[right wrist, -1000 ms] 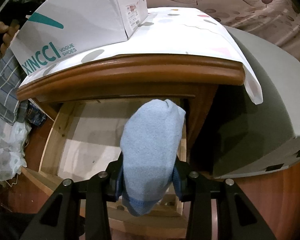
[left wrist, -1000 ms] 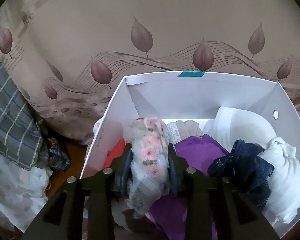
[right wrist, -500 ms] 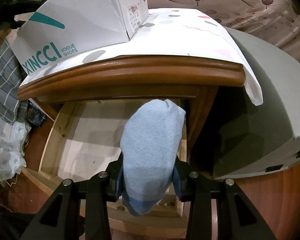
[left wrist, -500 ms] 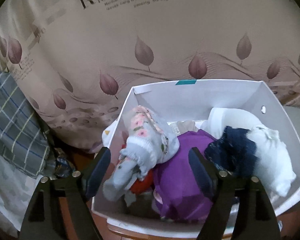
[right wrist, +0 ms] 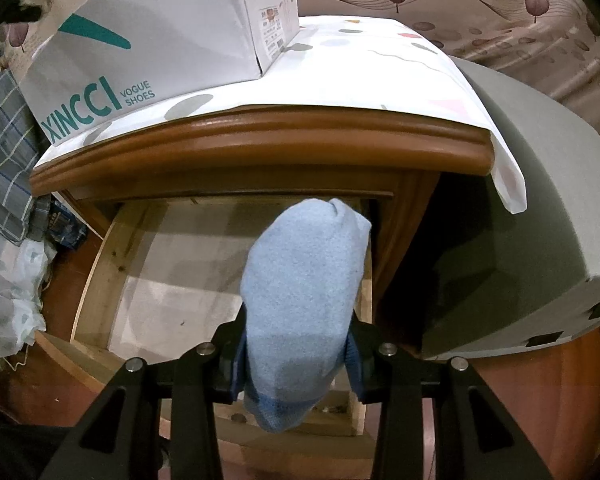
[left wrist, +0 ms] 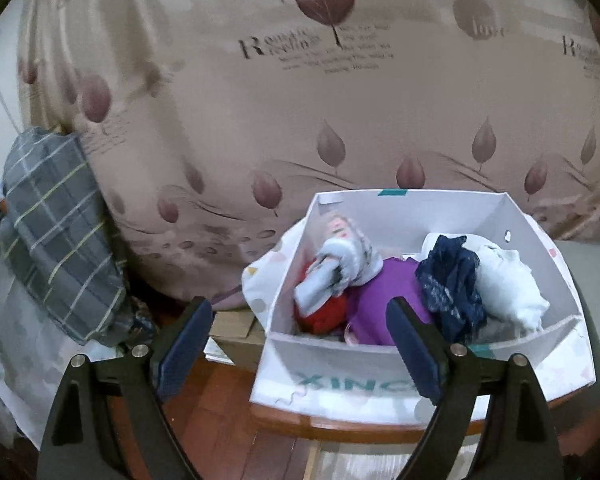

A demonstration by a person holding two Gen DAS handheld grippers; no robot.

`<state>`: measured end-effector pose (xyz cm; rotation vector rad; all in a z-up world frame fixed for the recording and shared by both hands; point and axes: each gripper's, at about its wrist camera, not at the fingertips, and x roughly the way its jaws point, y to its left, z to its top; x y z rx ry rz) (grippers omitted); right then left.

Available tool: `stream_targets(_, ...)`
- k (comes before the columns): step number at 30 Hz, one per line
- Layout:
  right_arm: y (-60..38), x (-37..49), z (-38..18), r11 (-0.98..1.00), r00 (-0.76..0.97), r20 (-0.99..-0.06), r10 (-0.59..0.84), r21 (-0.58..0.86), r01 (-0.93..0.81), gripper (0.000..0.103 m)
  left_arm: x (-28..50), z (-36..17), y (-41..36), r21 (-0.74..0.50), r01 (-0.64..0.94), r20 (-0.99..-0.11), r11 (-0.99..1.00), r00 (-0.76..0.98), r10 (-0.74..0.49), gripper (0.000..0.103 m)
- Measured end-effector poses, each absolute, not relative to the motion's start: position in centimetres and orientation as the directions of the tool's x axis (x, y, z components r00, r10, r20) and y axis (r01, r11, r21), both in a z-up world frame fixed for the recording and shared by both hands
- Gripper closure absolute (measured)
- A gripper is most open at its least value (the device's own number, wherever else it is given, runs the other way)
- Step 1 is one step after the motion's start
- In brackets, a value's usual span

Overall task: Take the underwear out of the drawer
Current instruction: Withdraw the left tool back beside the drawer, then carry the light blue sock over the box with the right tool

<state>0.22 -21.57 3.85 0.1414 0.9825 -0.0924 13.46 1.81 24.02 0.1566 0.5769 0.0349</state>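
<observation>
A: What's in the right gripper (right wrist: 296, 354)?
B: A pale blue rolled garment (right wrist: 302, 300), darker at its hem, clamped above the open drawer (right wrist: 112, 264).
A: The left gripper (left wrist: 298, 346)?
B: Jaws just spread wide, nothing between; floral grey piece (left wrist: 346, 258) lies in the box (left wrist: 340, 376).

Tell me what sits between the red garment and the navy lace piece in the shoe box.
In the left wrist view, a purple garment lies between the red garment and the navy lace piece inside the shoe box.
</observation>
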Motion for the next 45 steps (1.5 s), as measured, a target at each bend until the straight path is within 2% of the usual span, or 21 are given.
stream_targets(5,-21.2,0.4,3.7,0.988,0.550,-0.835,-0.022,0.064,0.137,0.064,10.1,22.5,3.4,0.142,-0.031,-0.523,0.989,0.846,0.102,0.013)
stream_targets(10,-20.7,0.6,3.4,0.990,0.547,-0.837,-0.029,0.051,0.131,0.064,7.3,18.8,4.7,0.137,-0.107,-0.518,0.985,0.839,0.163,0.010)
stream_targets(13,-20.4,0.5,3.6,0.990,0.559,-0.828,-0.048,0.034,0.135,0.064,6.4,15.5,4.8,0.137,-0.130,-0.539,0.982,0.822,0.184,0.010)
stream_targets(17,-20.4,0.3,4.1,0.988,0.586,-0.808,-0.066,0.028,0.149,0.064,6.4,11.0,5.1,0.131,-0.143,-0.607,0.981,0.771,0.194,0.010)
stream_targets(22,-20.5,0.3,4.0,0.987,0.601,-0.797,-0.057,0.044,0.152,0.064,6.7,8.4,6.0,0.128,-0.157,-0.634,0.979,0.746,0.202,0.010)
stream_targets(25,-20.6,0.3,3.6,0.984,0.600,-0.799,-0.020,0.090,0.152,0.064,7.0,7.7,6.6,0.136,-0.154,-0.652,0.979,0.730,0.206,0.010)
stream_targets(34,-19.1,-0.5,4.1,0.994,0.622,-0.781,-0.051,0.022,0.110,0.064,7.2,7.8,7.3,0.096,-0.117,-0.682,0.988,0.715,0.151,0.009)
stream_targets(45,-18.0,-0.6,8.2,0.995,0.629,-0.775,-0.061,0.001,0.099,0.064,7.2,8.4,7.7,0.073,-0.111,-0.686,0.991,0.716,0.130,0.009)
